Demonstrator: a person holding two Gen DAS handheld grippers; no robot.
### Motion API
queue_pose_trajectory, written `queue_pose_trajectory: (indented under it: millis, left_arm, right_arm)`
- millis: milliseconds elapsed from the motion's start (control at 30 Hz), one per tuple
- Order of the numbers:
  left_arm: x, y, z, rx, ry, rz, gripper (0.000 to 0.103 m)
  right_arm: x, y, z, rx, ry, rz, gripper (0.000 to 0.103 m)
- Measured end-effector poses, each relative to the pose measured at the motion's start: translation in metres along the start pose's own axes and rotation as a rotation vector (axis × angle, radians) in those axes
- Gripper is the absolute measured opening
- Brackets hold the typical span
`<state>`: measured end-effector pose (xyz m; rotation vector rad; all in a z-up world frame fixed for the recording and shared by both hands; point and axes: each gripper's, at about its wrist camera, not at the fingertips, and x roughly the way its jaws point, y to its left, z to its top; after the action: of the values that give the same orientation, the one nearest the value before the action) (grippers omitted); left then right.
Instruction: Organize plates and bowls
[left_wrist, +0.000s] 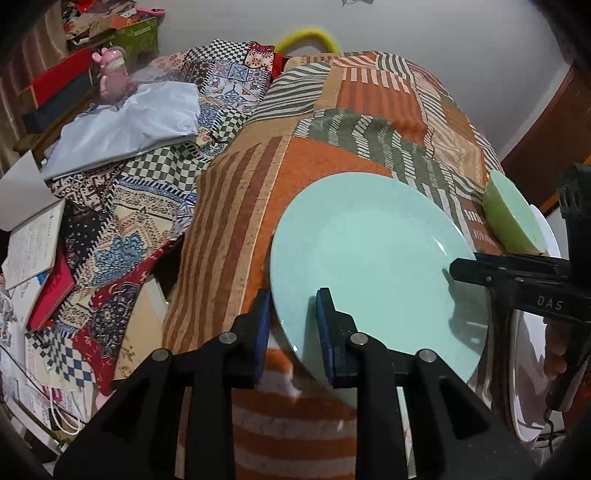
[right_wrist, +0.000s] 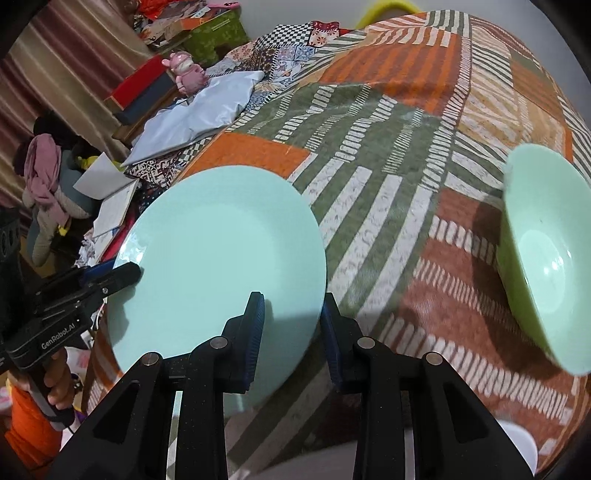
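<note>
Patchwork cloth (right_wrist: 369, 122) over table; plain white wall (left_wrist: 443, 29) behind; striped curtain (right_wrist: 55, 55) left.

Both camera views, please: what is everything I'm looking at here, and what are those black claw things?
Plate: one, pale turquoise, on the bedspread, rim between both grippers' fingers.
Bowl: one, light green, right of the plate.
White dish: one, partly hidden at the right edge.
Bedspread: one, orange, green and white patchwork.
Figurine: one, pink, far left.
Grey cloth: one, left of the bedspread.
Left gripper: black, hand-held, astride the plate's near-left rim.
Right gripper: black, astride the near-right rim.
</note>
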<state>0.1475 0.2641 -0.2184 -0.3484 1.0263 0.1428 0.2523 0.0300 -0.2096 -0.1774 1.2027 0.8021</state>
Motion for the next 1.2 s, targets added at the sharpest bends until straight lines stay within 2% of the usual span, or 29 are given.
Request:
queue_pose_trajectory:
  millis: [133, 400, 767, 1200]
  left_arm:
    - [0.007, 0.003, 0.003, -0.034, 0.006, -0.017, 0.024]
    - [0.001, -0.001, -0.002, -0.032, -0.008, -0.011, 0.024]
    - [-0.025, -0.013, -0.013, -0.031, -0.033, -0.027, 0.024]
    - [-0.067, -0.039, -0.020, 0.001, -0.106, -0.045, 0.024]
  right_arm:
    - [0.002, 0.002, -0.002, -0.010, -0.014, -0.001, 0.029]
    - [-0.007, -0.001, -0.007, 0.003, -0.033, 0.019, 0.025]
    - [-0.028, 0.002, -0.017, 0.002, -0.074, 0.014, 0.025]
    - [-0.067, 0.003, -0.031, 0.005, -0.160, 0.017, 0.025]
